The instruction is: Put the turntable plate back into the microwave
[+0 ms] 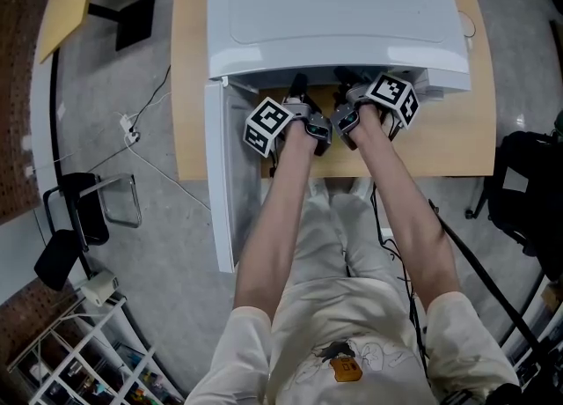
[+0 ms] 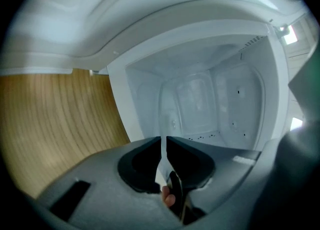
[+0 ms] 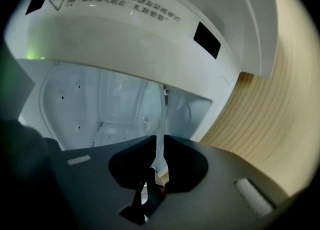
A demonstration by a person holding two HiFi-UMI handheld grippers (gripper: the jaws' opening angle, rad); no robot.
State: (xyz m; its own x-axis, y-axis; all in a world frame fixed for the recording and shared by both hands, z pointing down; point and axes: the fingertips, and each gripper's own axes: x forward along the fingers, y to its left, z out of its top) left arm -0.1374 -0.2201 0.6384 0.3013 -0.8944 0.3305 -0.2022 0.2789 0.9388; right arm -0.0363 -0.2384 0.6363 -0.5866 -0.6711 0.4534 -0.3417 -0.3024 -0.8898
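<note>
**Wooden table, microwave open: plate at the mouth, not yet seated**

Nearest, between the jaws of right gripper: thin clear edge of turntable plate, pinched with jaws almost together, running on ahead of the tips. Same narrow pinch at left gripper, with a pale sliver between the jaws, taken for the same plate's rim. Just beyond both sets of tips, open cavity, back wall straight ahead. Door swung wide, outboard of the left jaws. Judged well along: carried to the opening, seemingly partly in. Left to do: lower flat onto the cavity floor, let go with both, draw back. Floor beneath the jaws hidden, so seating unconfirmed.
</note>
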